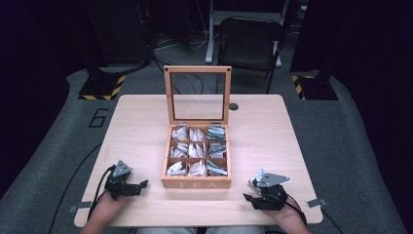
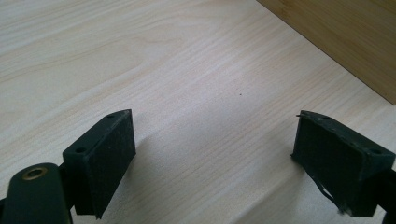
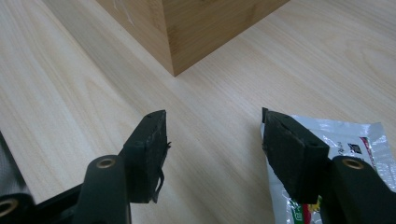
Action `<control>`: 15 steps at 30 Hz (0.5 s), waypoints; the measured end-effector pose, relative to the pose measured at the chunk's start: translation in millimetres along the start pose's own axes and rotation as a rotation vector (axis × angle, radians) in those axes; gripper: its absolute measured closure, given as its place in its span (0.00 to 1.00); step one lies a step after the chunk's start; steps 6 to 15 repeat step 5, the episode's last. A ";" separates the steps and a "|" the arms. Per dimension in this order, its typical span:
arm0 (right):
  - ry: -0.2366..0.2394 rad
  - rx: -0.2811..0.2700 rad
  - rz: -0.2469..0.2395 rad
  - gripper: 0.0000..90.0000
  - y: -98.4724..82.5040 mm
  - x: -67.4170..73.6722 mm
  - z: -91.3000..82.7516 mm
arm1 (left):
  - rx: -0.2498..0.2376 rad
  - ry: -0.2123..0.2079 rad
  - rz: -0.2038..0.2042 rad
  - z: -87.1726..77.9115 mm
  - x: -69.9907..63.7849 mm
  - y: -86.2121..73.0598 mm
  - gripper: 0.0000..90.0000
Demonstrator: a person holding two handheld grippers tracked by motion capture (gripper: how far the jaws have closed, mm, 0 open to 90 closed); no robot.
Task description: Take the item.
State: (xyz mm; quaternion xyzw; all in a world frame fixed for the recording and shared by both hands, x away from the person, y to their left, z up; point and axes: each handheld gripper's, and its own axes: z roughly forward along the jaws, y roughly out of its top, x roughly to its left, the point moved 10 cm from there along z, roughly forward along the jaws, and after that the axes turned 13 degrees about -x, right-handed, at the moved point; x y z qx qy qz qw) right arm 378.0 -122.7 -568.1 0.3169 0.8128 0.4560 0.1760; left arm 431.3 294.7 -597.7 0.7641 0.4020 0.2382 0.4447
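A wooden tea box (image 1: 196,184) stands mid-table with its glass lid (image 1: 197,94) raised upright. Its compartments hold several tea sachets (image 1: 197,149). My left gripper (image 1: 140,185) rests low on the table left of the box, open, with bare wood between its pads (image 2: 212,116). The box's side wall (image 2: 345,37) shows ahead of it on the right. My right gripper (image 1: 250,189) sits right of the box's front corner (image 3: 173,42), open (image 3: 213,115), with nothing between the jaws. A white sachet (image 3: 355,140) lies flat on the table beside and under its right finger.
A small black round disc (image 1: 234,106) lies on the table behind the box. Past the far edge of the table (image 1: 146,122) stands a black chair (image 1: 251,41), with striped stand bases (image 1: 102,87) on the floor. Cables trail from both grippers off the near edge.
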 end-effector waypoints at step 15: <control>-0.040 -0.010 -0.054 0.44 2.2 -4.7 -3.0 | 0.002 -0.002 0.001 -0.2 0.0 -0.1 0.14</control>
